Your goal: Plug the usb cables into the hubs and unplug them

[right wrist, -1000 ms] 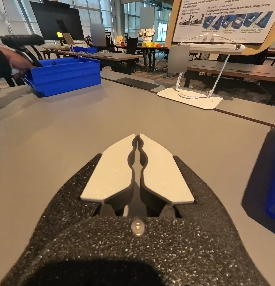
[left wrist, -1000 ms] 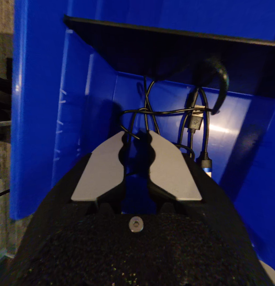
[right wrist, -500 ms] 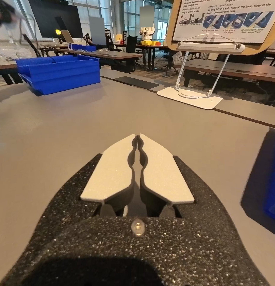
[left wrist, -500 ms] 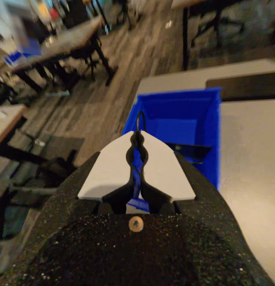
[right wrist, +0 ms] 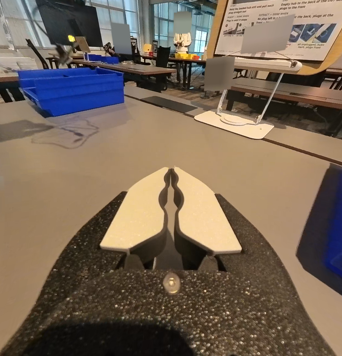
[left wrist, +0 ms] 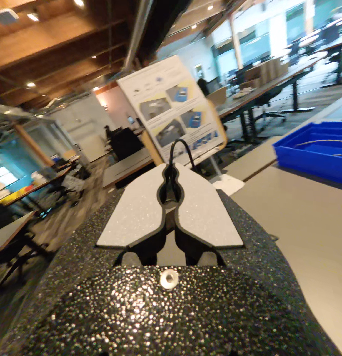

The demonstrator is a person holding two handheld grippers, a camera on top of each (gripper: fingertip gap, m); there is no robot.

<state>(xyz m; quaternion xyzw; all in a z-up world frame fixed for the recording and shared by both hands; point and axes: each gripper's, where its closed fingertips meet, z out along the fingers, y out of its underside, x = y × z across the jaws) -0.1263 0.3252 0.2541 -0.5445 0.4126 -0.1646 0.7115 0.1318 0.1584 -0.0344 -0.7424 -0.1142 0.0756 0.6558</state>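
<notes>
My left gripper [left wrist: 171, 166] is clamping a black cable [left wrist: 173, 154], fingers closed on it; the cable is looping up out of the tips, arching over and dropping away behind the right finger [left wrist: 201, 208]. It is also running back through the notch between the fingers. The view is tilted and blurred, with the gripper up off the table [left wrist: 293, 221] and pointing toward a poster board [left wrist: 172, 107] on its white stand. A blue bin [left wrist: 318, 152] is sitting toward the table's far right edge in that view, with thin pale cables inside; I can't tell whether a hub is in there. My right gripper [right wrist: 171, 169] is closed on nothing, tips nearly touching, hovering low over the grey tabletop [right wrist: 89, 183] near the middle. In the right wrist view a second blue bin [right wrist: 74, 88] is sitting at the far left corner, and a blurred dangling bundle [right wrist: 63, 53] is hanging in the air above it, its thin looped shadow [right wrist: 70, 133] falling on the tabletop just in front of that bin. I can't tell whether that bundle is a hub or plugs. A white stand base [right wrist: 235, 123] is resting at the far edge, right of centre. Another blue bin edge [right wrist: 337, 221] is showing at the right edge of the tabletop.
</notes>
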